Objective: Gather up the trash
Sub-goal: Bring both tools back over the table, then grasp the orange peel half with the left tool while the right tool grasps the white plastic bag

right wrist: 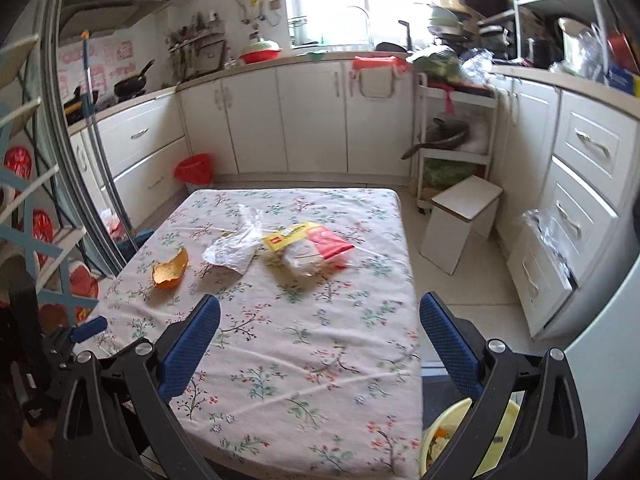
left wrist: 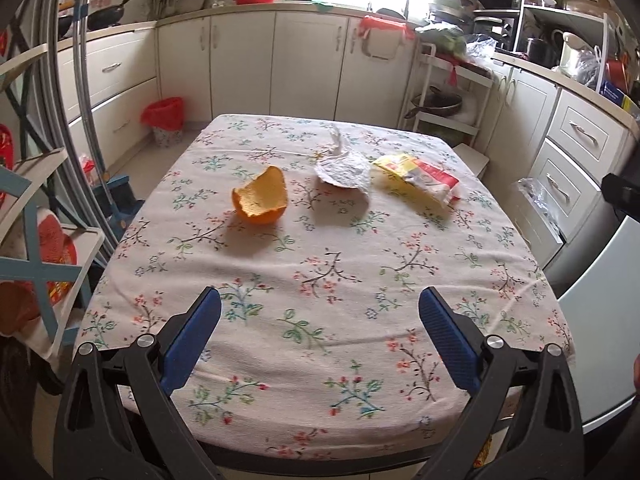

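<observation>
Both the left tool and right tool hover spread apart, empty, ready for the orange peel on the desk.

Floral-clothed table — orange peel, crumpled paper, yellow-red wrapper.
</observation>
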A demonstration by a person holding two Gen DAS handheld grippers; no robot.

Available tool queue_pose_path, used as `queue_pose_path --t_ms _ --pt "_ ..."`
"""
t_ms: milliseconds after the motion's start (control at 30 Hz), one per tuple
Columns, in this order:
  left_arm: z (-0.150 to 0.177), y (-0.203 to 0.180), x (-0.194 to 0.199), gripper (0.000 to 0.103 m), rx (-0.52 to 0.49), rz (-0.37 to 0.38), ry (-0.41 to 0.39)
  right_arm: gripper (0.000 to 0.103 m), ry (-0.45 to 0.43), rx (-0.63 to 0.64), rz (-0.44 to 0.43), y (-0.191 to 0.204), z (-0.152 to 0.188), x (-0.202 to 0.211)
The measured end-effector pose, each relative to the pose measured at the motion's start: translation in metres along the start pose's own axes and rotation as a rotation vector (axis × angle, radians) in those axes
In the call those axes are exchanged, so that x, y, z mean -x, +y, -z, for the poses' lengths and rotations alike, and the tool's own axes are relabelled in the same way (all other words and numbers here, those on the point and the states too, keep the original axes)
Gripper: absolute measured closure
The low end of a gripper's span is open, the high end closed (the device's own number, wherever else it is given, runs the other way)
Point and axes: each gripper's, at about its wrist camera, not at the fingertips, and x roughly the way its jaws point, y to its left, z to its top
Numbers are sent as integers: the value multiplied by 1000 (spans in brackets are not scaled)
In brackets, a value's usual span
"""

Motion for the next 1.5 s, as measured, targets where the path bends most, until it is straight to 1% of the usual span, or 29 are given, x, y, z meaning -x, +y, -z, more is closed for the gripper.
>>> queue_pose_path --t_ms 167,333,1300,1500 --pt "-2 9 3 8 12 -4 -6 7 26 27 -16 17 0 -17" --pt "-4 15 3 8 25 -8 -5 7 34 34 -26 23 -1 -23" --pt "-16 22 -3 8 21 -38 3 7 67 35 -50 26 -7 -50" --pt "-26 28 -14 8 39 -51 12 7 71 36 -51 27 -9 -56"
